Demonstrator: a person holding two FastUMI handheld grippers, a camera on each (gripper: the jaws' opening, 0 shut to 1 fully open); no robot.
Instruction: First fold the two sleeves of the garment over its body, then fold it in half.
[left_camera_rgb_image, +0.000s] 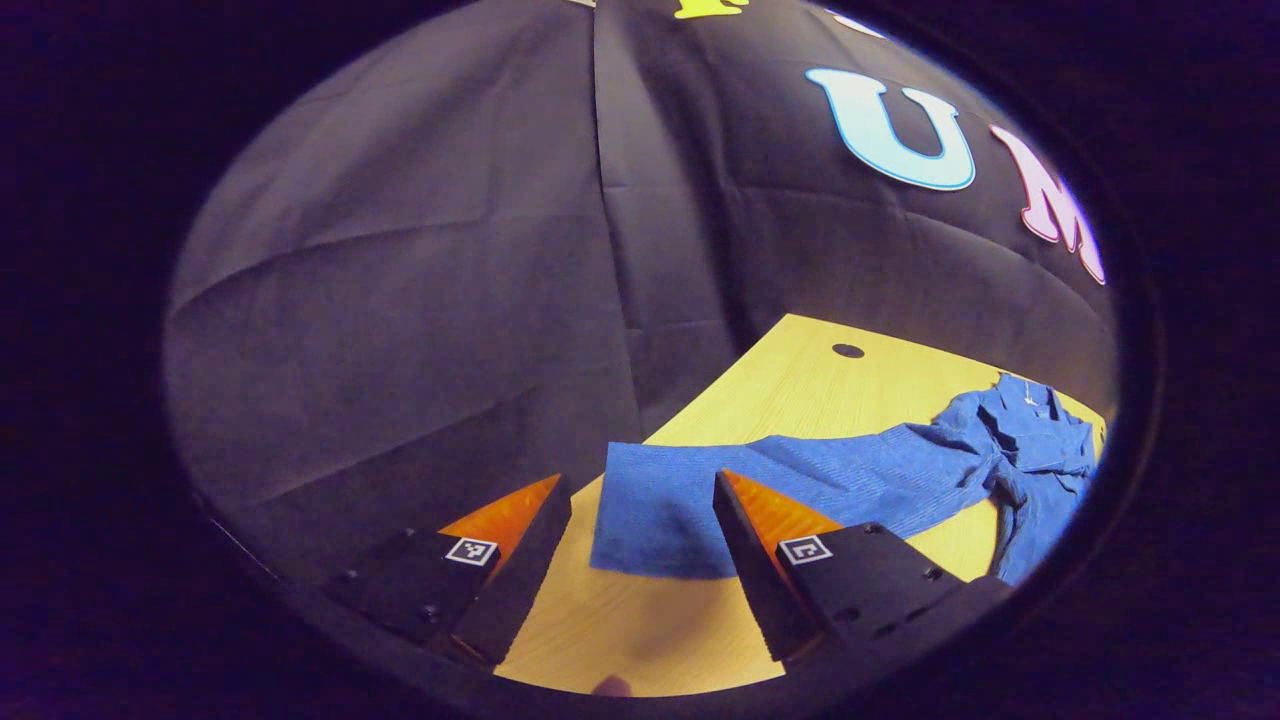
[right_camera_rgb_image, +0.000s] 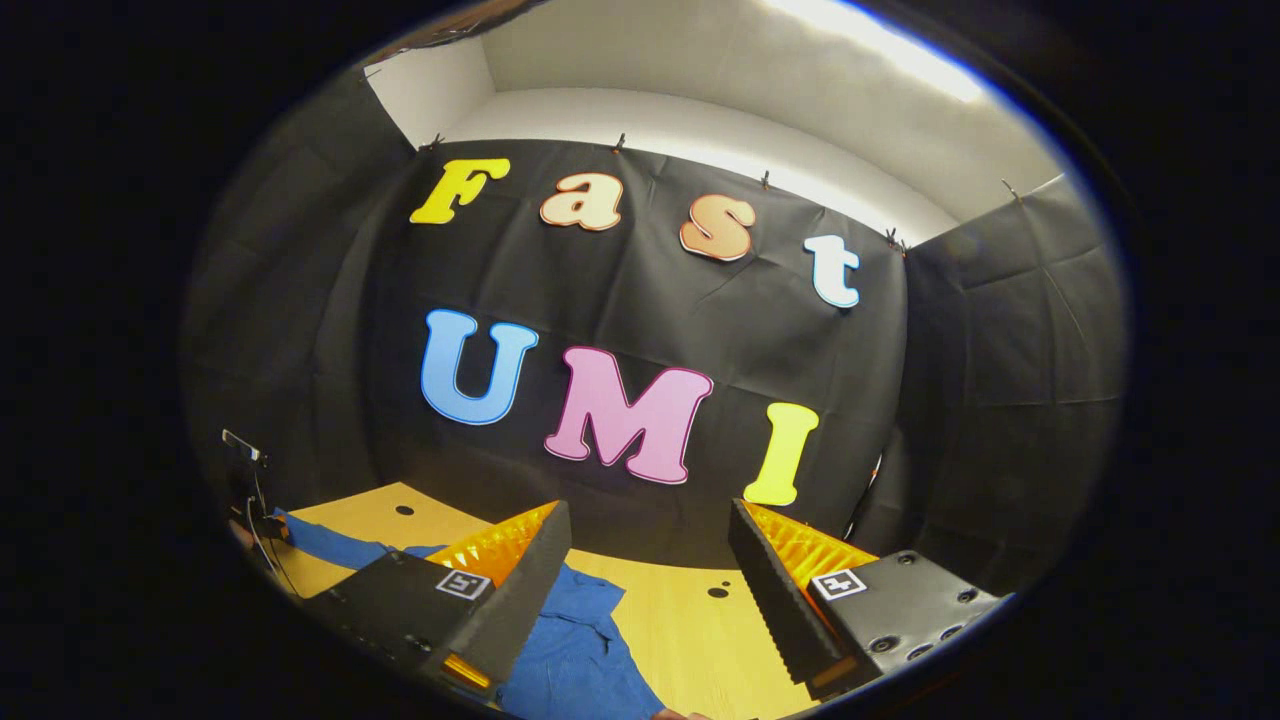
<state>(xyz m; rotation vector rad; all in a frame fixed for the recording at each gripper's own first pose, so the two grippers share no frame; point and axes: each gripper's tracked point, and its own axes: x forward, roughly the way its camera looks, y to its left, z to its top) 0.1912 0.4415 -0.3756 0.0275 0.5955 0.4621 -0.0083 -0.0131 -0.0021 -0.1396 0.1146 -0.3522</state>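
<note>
Garment: blue, lying on the pale wooden table. One sleeve stretched out flat, cuff end squared off, lying just ahead of the left gripper and crossing the gap between its fingers. Collar and body bunched farther off to that gripper's right. Neither sleeve looks folded over the body yet, so the first sleeve fold is likely the step in hand.

Left gripper: fingers spread wide, nothing between them, hovering above the cuff, not touching cloth as far as can be judged.

Right gripper: fingers likewise spread, empty. Blue cloth lies below and just behind its left finger; probably the body or collar part, but the low edge of the right gripper view is cramped and I cannot say which.

Doing the step well: come down on the cuff near its corner, pinch only the top layer, lift just enough to clear the table, carry the sleeve across toward the bunched body and lay it flat. The other gripper could pin the shoulder so the body does not drag. The body is rumpled; smoothing it first would give a cleaner half-fold.

Views compared: the left gripper view gives the full run of the sleeve to the collar, and a small round hole in the table beyond. The right gripper view gives the far table edge, two such holes, and a small clip-like fixture at far left above the cloth.
</note>
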